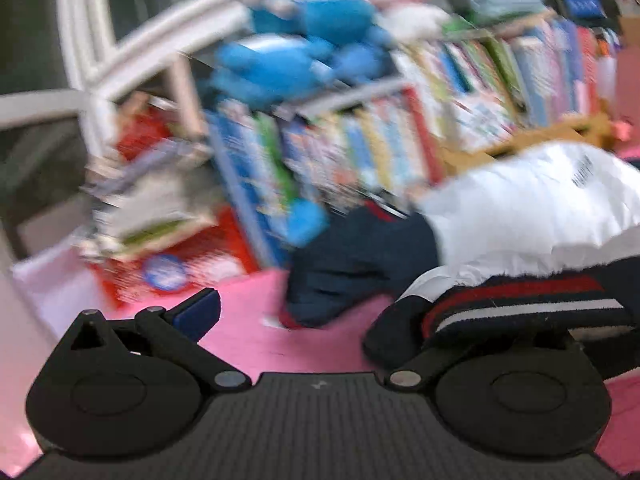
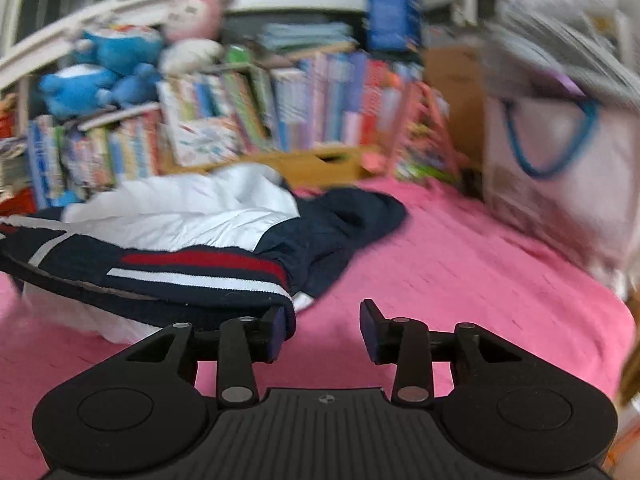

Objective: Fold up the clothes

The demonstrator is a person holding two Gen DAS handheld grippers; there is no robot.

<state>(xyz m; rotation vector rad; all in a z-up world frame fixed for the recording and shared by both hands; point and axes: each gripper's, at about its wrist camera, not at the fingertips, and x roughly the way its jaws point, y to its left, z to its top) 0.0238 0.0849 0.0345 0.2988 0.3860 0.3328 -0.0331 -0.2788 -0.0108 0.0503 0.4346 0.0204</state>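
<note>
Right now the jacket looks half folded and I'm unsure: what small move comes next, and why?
Probably pull the right gripper clear: its jaws stand open and empty, and the jacket's striped hem lies beside its left finger on the pink cover.

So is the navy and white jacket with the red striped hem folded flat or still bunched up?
Bunched up: the navy and white jacket lies humped and creased on the pink bedsheet, its sleeve trailing sideways.

Right tongs (image 2: pixel 322 330) open over pink sheet (image 2: pixel 460 264), left pad touching jacket (image 2: pixel 200 240) hem.
</note>
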